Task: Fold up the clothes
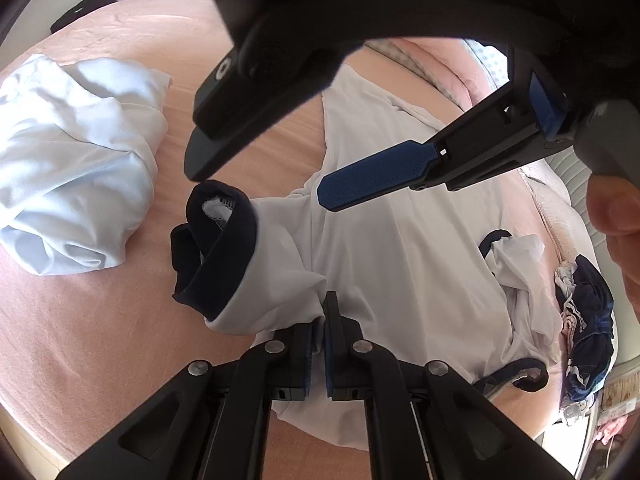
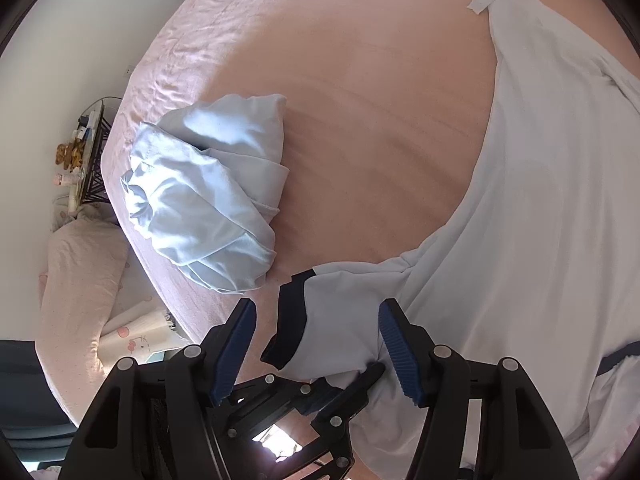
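Free room: bare pink bed (image 2: 380,112) sheet btwn crumpled pale-blue garment (image 2: 208,200) at left & spread white shirt (image 2: 540,200) at right. Obstacles: navy-cuffed sleeve (image 2: 316,320) lying btwn right tool (image 2: 318,344) fingers; left tool (image 1: 319,344) clamped on shirt just beside it; dark clothes pile (image 1: 588,320) at bed's right edge

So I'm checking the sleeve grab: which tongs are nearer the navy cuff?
Right. The right tongs straddle the sleeve with the navy cuff between their open pads, not pressing. The left tongs are shut on the white shirt fabric behind the cuff.
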`<state>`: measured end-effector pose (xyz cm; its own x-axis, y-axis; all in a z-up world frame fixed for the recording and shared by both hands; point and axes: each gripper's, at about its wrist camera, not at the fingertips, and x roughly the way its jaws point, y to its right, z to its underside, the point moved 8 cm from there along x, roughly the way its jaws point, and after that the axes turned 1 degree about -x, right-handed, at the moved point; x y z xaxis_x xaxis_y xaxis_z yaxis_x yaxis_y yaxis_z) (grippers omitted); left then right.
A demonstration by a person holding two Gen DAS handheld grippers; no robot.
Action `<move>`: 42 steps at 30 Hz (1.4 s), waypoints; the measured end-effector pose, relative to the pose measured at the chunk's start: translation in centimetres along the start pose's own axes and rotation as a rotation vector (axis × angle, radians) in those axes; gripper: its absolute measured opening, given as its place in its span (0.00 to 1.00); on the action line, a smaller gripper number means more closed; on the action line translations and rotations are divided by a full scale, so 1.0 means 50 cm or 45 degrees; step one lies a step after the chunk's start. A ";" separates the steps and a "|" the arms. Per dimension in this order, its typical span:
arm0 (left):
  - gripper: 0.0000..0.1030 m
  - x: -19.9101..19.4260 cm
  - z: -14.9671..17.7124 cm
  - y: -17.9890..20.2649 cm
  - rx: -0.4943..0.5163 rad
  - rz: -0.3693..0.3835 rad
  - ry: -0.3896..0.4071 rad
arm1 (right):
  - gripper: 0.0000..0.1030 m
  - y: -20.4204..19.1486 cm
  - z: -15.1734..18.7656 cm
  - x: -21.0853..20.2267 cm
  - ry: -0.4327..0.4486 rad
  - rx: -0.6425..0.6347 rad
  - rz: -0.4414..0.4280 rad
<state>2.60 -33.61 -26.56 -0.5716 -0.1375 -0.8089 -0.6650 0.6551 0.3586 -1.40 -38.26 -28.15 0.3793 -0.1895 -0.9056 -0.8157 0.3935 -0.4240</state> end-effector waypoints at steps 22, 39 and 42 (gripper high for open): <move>0.04 -0.014 0.007 0.009 -0.194 0.154 -0.103 | 0.05 0.031 0.047 0.037 -0.066 -0.085 0.169; 0.06 -0.013 -0.027 -0.029 -0.268 0.070 -0.304 | 0.05 0.041 0.069 0.073 -0.069 -0.043 0.123; 0.06 -0.002 -0.030 -0.041 -0.256 0.012 -0.324 | 0.05 0.041 0.077 0.082 -0.064 -0.042 0.101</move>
<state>3.30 -36.06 -26.49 -0.4568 0.0744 -0.8864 -0.7562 0.4923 0.4310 0.18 -34.77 -32.74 0.3339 -0.1136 -0.9357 -0.8575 0.3756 -0.3516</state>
